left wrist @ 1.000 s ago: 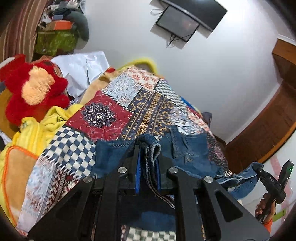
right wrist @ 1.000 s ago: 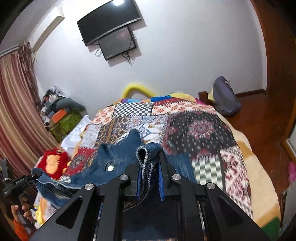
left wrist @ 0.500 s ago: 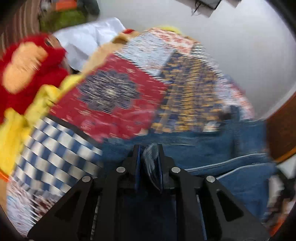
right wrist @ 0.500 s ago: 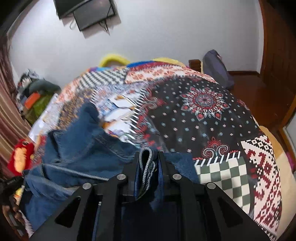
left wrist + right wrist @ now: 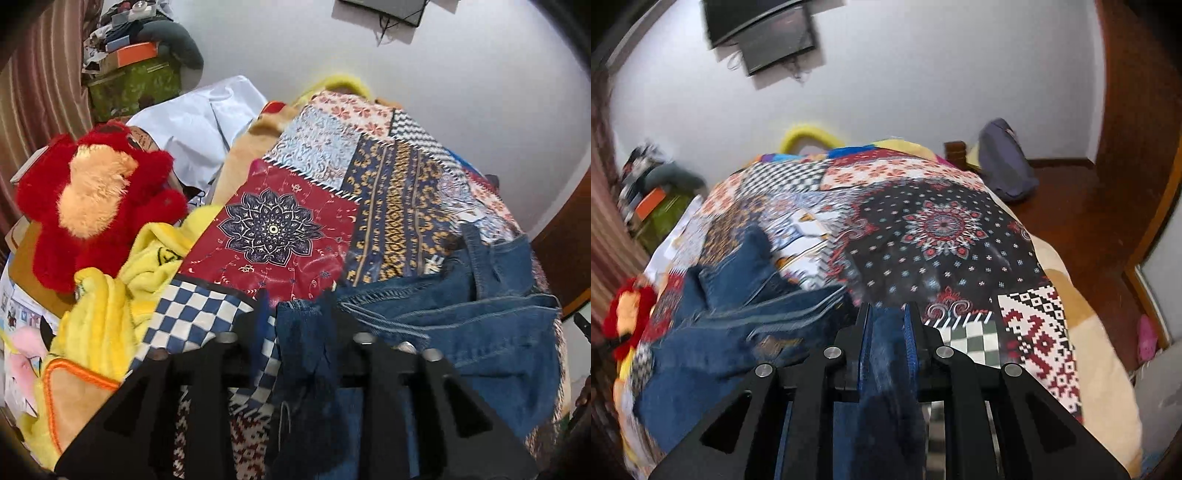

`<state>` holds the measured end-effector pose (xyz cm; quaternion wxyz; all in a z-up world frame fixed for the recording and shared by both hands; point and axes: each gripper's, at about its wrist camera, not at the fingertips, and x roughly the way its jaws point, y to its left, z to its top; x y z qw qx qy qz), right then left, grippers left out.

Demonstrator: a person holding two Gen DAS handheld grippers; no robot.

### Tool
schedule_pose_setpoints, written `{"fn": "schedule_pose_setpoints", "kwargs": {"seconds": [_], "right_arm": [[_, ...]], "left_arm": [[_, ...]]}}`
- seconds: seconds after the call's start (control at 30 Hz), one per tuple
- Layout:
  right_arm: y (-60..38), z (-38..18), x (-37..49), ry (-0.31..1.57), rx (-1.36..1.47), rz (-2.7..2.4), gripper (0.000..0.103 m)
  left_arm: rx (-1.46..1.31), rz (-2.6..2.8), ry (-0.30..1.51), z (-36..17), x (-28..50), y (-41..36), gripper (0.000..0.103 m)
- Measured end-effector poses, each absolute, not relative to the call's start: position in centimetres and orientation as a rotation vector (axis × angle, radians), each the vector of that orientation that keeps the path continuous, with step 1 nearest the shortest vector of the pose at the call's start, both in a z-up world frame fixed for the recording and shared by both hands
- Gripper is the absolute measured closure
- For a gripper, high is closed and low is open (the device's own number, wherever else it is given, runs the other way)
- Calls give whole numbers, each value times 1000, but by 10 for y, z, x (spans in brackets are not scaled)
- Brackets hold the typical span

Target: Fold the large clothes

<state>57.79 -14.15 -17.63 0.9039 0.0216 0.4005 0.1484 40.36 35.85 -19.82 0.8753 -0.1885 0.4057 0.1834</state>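
A pair of blue jeans (image 5: 480, 332) lies across the near part of the patchwork bedspread (image 5: 280, 229). My left gripper (image 5: 295, 314) has opened; its jaws stand apart with a denim edge lying loose between them. In the right wrist view the jeans (image 5: 731, 325) spread to the left over the bedspread (image 5: 942, 229). My right gripper (image 5: 888, 317) is shut on a fold of the denim at the jeans' right end.
A red plush toy (image 5: 92, 199) and yellow blankets (image 5: 99, 325) lie at the bed's left side. White cloth (image 5: 207, 125) and boxes (image 5: 133, 74) sit behind. A grey bag (image 5: 1004, 162) rests on the wooden floor right of the bed.
Both grippers lowered the jeans onto the bedspread. The left gripper's jaws opened off the denim. The right gripper stayed shut on its fold.
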Motion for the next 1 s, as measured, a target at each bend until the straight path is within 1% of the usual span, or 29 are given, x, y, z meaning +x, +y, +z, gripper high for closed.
{"fn": "schedule_pose_setpoints", "kwargs": {"seconds": [0.03,0.07,0.13,0.17,0.23,0.3,0.53,0.7,0.83,1.0], "right_arm": [[-138,-173,572,828,22,326,90],[-133,-170,566,829,3,346,90],[-121,-166,553,836,-29,394,90],[-116,-165,547,840,-44,414,90],[-103,-164,536,856,-75,460,90],[-91,-166,528,876,-96,498,90],[-35,-191,520,945,-228,602,90],[-1,-230,537,1032,-354,597,90],[4,-230,554,988,-358,573,90],[-8,-226,599,933,-292,415,90]], "left_arm": [[-381,369,847,-194,399,355,52],[-365,355,853,-192,396,351,48],[-317,321,879,-191,394,337,34],[-291,305,899,-193,395,330,29],[-240,284,940,-198,397,316,6],[-190,285,960,-207,401,303,1],[-128,272,1077,-250,434,286,1],[-125,318,1060,-259,456,302,0],[-95,379,1017,-255,466,320,0],[-120,460,1011,-259,473,335,0]]}}
